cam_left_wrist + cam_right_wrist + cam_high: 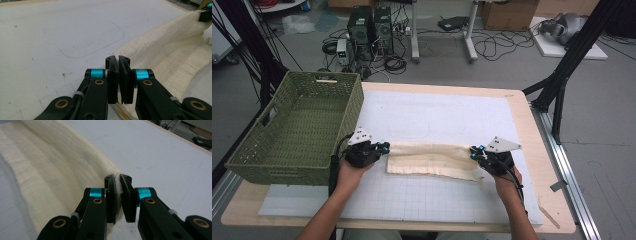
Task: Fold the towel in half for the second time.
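Fingers (126, 195) pinch cream cloth (432, 160) both ends | left gripper (383, 148), right gripper (474, 152) low, facing inward

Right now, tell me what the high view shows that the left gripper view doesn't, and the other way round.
High view alone: the green basket at the table's left, both hands, floor cables and computers beyond. Left gripper view alone: the left gripper up close, jaws closed together at the cloth's edge, and a faint curved line on the mat. Both: the cream cloth on the white mat and the right gripper at its far end.
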